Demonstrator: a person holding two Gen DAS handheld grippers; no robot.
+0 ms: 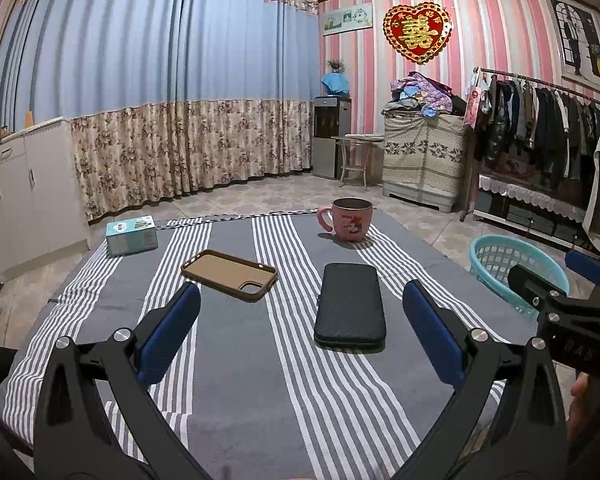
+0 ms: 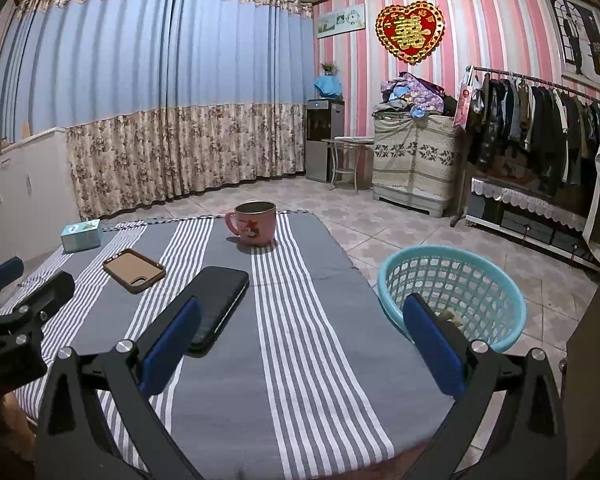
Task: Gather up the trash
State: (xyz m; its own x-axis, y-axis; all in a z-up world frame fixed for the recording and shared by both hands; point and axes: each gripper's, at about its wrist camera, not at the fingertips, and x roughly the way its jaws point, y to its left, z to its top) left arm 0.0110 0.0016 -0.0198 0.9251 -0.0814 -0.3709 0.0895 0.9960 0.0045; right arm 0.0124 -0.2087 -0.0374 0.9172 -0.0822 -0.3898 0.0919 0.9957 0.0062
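A light-blue plastic basket stands on the floor to the right of the striped table; something small and pale lies inside it, partly hidden by my right finger. The basket also shows in the left wrist view. My left gripper is open and empty above the table, with a black phone between its fingers' lines. My right gripper is open and empty over the table's right part, next to the basket. It appears in the left wrist view at the right edge.
On the table lie a brown phone case, a pink mug and a teal tissue box. The black phone, case, mug and box show in the right view. A clothes rack stands far right.
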